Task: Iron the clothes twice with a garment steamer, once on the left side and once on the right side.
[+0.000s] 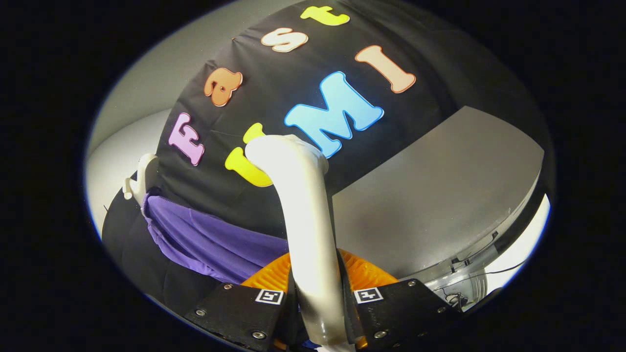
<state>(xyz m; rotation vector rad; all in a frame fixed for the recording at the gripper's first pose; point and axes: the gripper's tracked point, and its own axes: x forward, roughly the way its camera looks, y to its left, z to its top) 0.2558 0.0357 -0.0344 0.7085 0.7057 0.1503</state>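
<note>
The white garment steamer point(305, 215) rises between my fingers, its handle running up and curving to the left at its head. My gripper point(318, 286) is shut on the steamer's handle, both fingers pressing its sides. A purple garment point(205, 239) hangs to the left of the steamer on a white hanger point(142, 178), against the black cloth wall. The steamer's head sits above and to the right of the garment, apart from it. The garment's lower part is hidden behind my left finger.
A grey tabletop point(440, 205) spreads to the right of the steamer, tilted in this view. Cables and a dark fixture point(464, 288) lie at its near right edge. A pale wall point(161, 73) stands behind the black cloth at the left.
</note>
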